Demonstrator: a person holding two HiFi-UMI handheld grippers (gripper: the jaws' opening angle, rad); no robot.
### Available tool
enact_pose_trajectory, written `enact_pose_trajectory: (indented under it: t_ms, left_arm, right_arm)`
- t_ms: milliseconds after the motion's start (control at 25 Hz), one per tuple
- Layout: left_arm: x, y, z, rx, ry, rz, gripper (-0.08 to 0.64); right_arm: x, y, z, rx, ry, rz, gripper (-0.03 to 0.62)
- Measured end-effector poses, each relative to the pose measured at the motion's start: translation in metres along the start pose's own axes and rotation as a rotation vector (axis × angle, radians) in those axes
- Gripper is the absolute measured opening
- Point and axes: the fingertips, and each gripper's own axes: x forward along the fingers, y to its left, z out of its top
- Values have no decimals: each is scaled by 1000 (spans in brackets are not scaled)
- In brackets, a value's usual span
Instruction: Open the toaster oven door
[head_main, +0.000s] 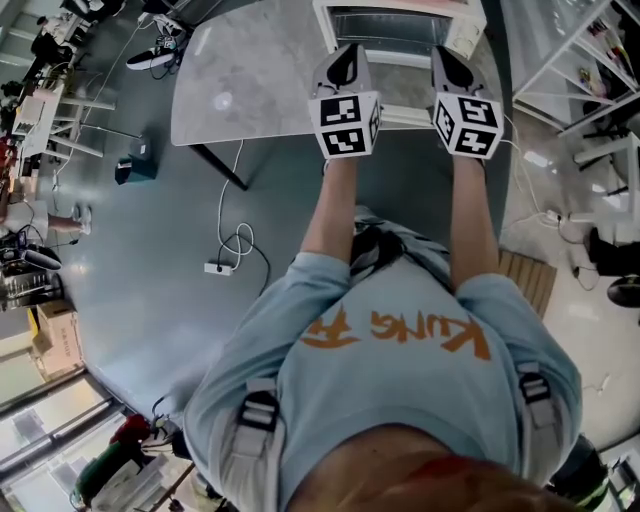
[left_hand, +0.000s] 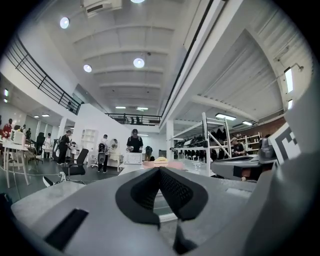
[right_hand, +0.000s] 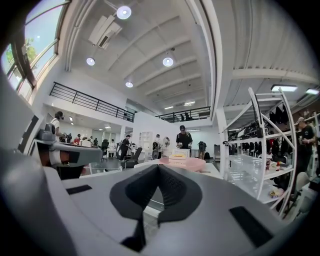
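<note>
Toaster oven (head_main: 400, 28), white-framed with a dark front, sits at the far edge of the pale grey marbled tabletop (head_main: 250, 90), straight ahead of the person and just beyond both grippers. From above I cannot tell how far its door stands from the frame.

Over at the left, on the grey floor, a white power strip (head_main: 218, 267) lies with its white cable looped beside it, close to the table's black leg (head_main: 222, 166).

Next comes the left gripper (head_main: 346, 58), a grey two-jaw tool with a black-and-white marker cube on its back, held out over the near edge of the table. In the left gripper view its black ribbed pads (left_hand: 172, 192) are pressed together to a point, and nothing sits between them. It touches neither the oven nor the table.

Just beside it, the right gripper (head_main: 455, 62), of the same build, is held level with the first and aimed at the oven's right half. Its pads (right_hand: 172, 190) also meet tip to tip, pinching nothing.

Below both, the person's light blue T-shirt with orange print (head_main: 400, 380) fills the lower middle of the head view.

At the far right stands a white wire shelving rack (head_main: 580, 60).
</note>
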Motion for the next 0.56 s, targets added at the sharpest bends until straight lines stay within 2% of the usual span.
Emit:
enact_pose_trajectory:
  t_ms: [560]
  left_arm:
    - [2, -2, 3, 6, -26, 7, 2]
  right_arm:
    - [-5, -8, 10, -27, -21, -4, -3]
